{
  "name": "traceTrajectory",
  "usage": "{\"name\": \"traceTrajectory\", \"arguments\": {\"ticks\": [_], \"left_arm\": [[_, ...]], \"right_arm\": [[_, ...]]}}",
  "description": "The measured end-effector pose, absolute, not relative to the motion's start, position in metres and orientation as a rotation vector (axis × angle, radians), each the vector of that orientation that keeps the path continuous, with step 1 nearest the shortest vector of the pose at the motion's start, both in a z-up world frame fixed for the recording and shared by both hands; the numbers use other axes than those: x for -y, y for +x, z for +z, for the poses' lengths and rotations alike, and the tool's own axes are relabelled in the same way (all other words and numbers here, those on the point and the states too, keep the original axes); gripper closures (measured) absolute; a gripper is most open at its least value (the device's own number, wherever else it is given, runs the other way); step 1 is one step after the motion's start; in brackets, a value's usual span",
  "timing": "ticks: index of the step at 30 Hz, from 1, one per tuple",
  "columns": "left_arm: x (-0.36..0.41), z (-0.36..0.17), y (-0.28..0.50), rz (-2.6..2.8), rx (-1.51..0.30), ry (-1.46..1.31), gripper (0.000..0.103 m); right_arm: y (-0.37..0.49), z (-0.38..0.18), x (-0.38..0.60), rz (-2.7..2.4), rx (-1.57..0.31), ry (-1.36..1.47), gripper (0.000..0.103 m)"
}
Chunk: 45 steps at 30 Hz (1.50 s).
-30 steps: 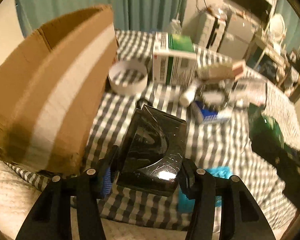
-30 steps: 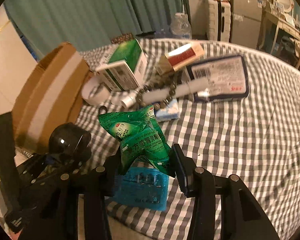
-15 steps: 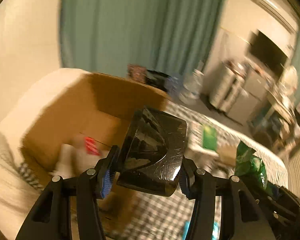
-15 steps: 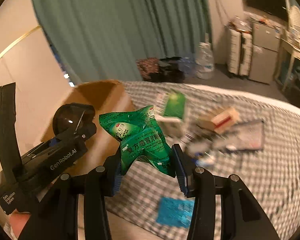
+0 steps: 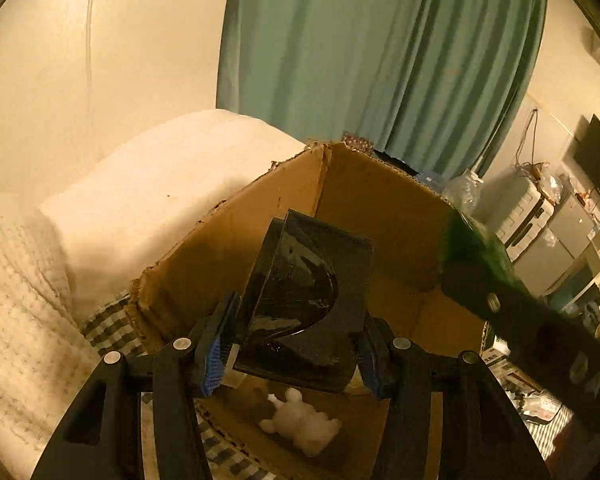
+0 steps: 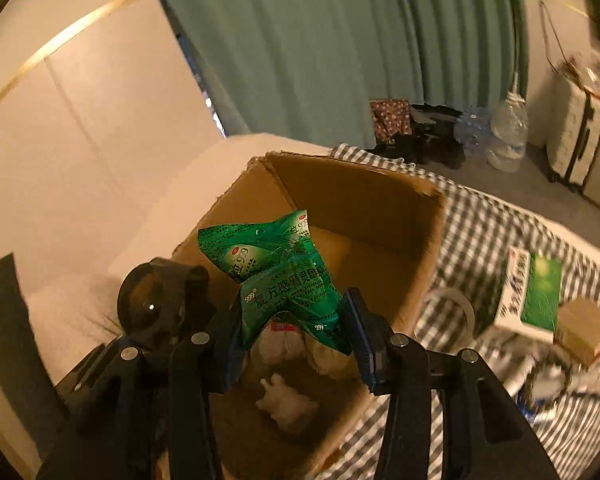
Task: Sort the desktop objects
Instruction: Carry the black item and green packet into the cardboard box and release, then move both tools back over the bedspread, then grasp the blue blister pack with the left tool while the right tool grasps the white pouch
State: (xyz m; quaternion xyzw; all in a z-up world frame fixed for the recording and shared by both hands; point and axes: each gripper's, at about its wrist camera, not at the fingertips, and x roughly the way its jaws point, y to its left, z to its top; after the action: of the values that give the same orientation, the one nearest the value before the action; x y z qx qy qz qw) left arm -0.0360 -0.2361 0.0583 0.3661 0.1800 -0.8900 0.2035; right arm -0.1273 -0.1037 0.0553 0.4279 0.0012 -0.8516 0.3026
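The left tongs [image 5: 296, 356] are clamped on a black glossy holder [image 5: 306, 304], its sides pressed between the blue pads [image 5: 214, 354], and it hangs over the open cardboard box [image 5: 220, 248]. In the left wrist view a small white toy [image 5: 300, 426] lies on the box floor just under the holder. The right tongs [image 6: 296, 336] grip a green sachet [image 6: 276, 272] by its lower end, the packet standing up crumpled above the box [image 6: 364, 208] opening. From the right wrist view the white toy [image 6: 286, 402] shows on the box floor below the sachet, with some pale wrapped things beside it that are too blurred to name. The left tool's round black camera housing [image 6: 156, 304] sits just left of the sachet.

The box stands on a bed under a checked cloth [image 6: 484, 232], at the cloth's left edge, next to a white pillow [image 5: 160, 184]. On the cloth to the right of the box lie a white ring [image 6: 452, 308], a green and white carton [image 6: 530, 292] and a tan carton [image 6: 586, 330], well apart from both tongs. A green curtain [image 6: 340, 48] hangs behind.
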Motion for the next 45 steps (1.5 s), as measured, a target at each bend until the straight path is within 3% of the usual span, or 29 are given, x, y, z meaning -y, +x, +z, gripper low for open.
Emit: {"name": "traceTrajectory", "arguments": {"ticks": [2,3,4,6,8,18,27,36,40,45], "left_arm": [[0.235,0.057,-0.036,-2.492,-0.489,1.051,0.048],[0.235,0.055,-0.036,-2.493,-0.482,1.07,0.045],[0.234,0.054,-0.037,-2.497,-0.471,1.076,0.041],[0.227,0.054,-0.038,-2.522,-0.434,1.083,0.009],[0.219,0.058,-0.037,-2.527,-0.374,1.059,0.0],[0.17,0.071,-0.036,-2.618,-0.284,1.142,0.0],[0.056,0.077,0.005,-2.881,0.023,1.201,0.0],[-0.057,-0.009,0.022,-2.881,0.183,1.692,0.0],[-0.062,-0.036,0.016,-2.769,0.181,1.779,0.0],[-0.06,-0.053,0.013,-2.702,0.168,1.869,0.0]], "right_arm": [[-0.135,0.054,0.111,-2.248,0.02,1.143,0.055],[-0.139,0.054,0.112,-2.246,0.034,1.149,0.048],[-0.143,0.055,0.114,-2.243,0.04,1.154,0.027],[-0.149,0.064,0.113,-2.284,0.034,1.129,0.017],[-0.148,0.074,0.105,-2.32,0.017,1.096,0.016],[-0.109,0.087,-0.017,-2.607,0.152,1.065,0.011],[-0.037,0.047,-0.15,-2.862,0.25,1.265,0.011],[0.006,0.028,-0.256,-2.994,0.505,1.34,0.011],[0.015,0.026,-0.293,-3.055,0.676,1.303,0.011],[0.007,0.013,-0.308,-3.036,0.75,1.329,0.011]]}}
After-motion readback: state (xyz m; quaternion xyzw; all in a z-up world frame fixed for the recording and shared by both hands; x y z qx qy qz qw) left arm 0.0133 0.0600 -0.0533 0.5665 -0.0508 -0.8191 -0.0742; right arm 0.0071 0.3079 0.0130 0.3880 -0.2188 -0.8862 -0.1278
